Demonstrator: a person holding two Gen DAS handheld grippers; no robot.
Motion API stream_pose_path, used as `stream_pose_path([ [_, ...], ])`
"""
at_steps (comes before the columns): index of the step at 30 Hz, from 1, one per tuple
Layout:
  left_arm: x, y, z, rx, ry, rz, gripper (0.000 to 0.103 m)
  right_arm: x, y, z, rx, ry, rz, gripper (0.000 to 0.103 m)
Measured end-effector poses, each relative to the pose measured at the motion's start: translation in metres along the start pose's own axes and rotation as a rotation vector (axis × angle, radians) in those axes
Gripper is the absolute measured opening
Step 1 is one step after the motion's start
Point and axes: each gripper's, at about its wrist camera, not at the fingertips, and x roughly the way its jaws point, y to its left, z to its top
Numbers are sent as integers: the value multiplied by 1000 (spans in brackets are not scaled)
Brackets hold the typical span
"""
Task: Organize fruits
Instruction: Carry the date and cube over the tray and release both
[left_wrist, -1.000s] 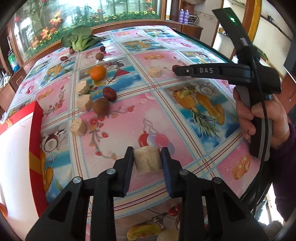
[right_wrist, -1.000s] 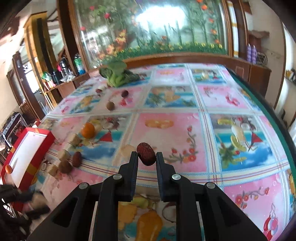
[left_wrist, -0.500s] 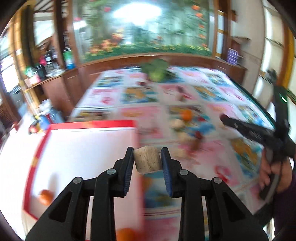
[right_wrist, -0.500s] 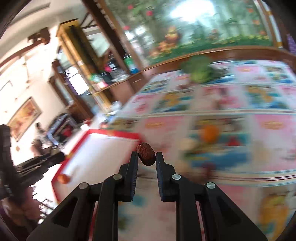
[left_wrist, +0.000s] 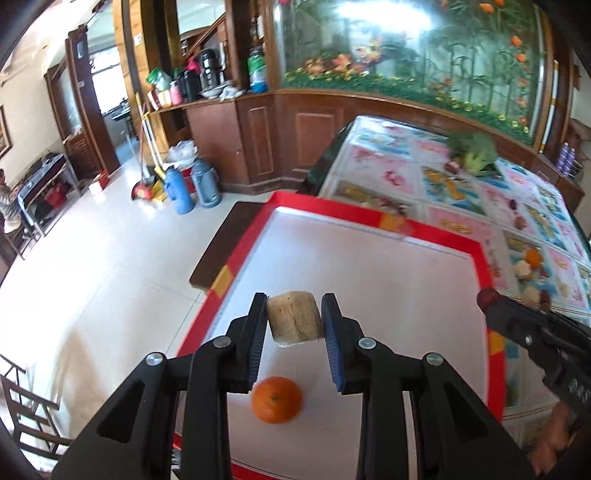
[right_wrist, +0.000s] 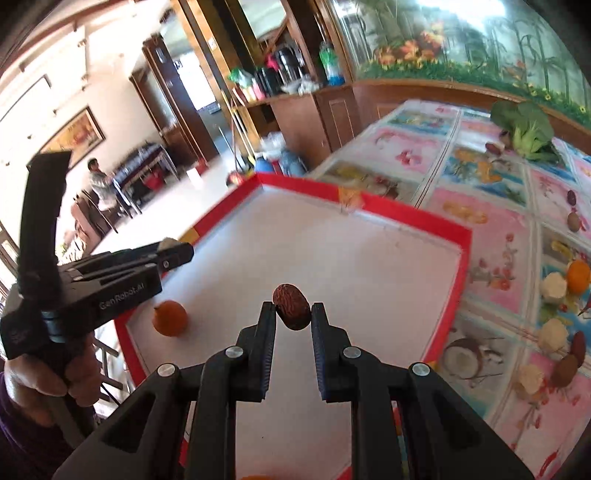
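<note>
**Both grippers loaded above the red-rimmed tray**

Your left gripper (left_wrist: 294, 319) pinches a pale, cut fruit chunk (left_wrist: 293, 320) between its pads, held over the white floor of the tray (left_wrist: 369, 218). An orange (left_wrist: 276, 399) lies on the tray floor just below that chunk. Your right gripper (right_wrist: 293, 308) clamps a dark red date (right_wrist: 291, 306) at its fingertips, also above the tray. Beyond the tray's right rim, on the patterned tablecloth (right_wrist: 495, 236), lie another orange (right_wrist: 578, 276), more pale chunks, brown fruits and a leafy green vegetable (right_wrist: 528, 131)
</note>
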Motion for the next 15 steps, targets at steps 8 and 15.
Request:
stream_pose_path([
  [8, 25, 19, -3, -14, 63, 19, 32, 16, 6, -15, -5, 106, -15, 19],
  [15, 33, 19, -13, -11, 107, 29, 32, 4, -1, -18, 15, 102, -6, 44],
])
